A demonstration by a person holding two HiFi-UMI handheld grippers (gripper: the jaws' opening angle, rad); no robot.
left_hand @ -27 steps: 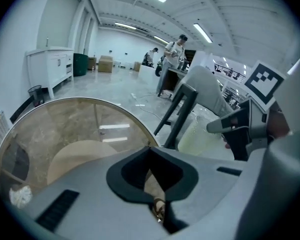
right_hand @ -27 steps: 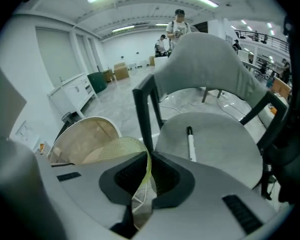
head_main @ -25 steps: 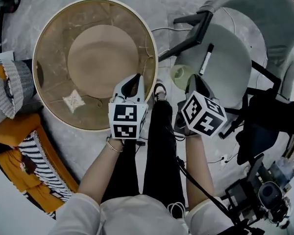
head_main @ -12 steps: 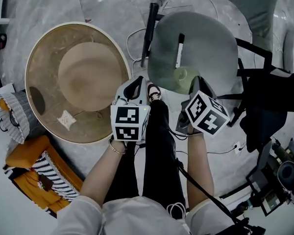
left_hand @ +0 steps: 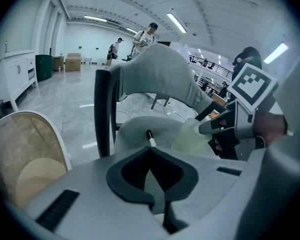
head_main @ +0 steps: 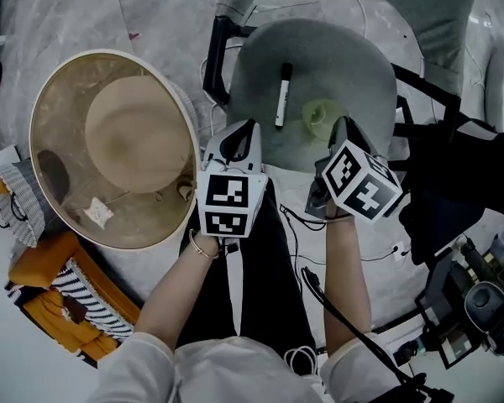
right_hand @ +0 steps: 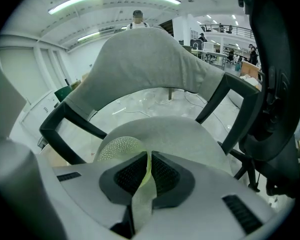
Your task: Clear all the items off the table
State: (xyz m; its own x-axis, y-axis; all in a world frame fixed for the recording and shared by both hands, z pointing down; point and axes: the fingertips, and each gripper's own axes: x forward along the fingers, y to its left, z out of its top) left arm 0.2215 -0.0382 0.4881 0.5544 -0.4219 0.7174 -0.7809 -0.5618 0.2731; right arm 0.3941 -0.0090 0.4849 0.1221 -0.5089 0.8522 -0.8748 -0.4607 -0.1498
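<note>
While my right claw (head_main: 343,128) (right_hand: 148,156) sits over the front of the grey chair seat (head_main: 336,57) (right_hand: 190,134), its jaws are nearly together, pinching the thin edge of a pale green dotted piece (head_main: 322,117) (right_hand: 117,149). The rest of the piece bulges out ahead of the jaws, low over the seat (can't tell whether it touches the seat).

My left claw (head_main: 239,133) (left_hand: 150,151) is beside it at the seat's front-left edge. Its jaws are closed tip to tip with nothing between them.

A black marker (head_main: 281,95) (left_hand: 150,136) with a white end lies flat on the seat, just left of the green piece and apart from it. It is just ahead of my left claw, not touching it.

To my left is the round tan surface (head_main: 59,141) with a pale rim. A beige brimmed hat (head_main: 139,133) lies on it near the middle. A small white tag (head_main: 98,212) lies near its front edge.

An orange and striped cloth (head_main: 63,288) is on the floor beyond the surface's near-left side.
</note>
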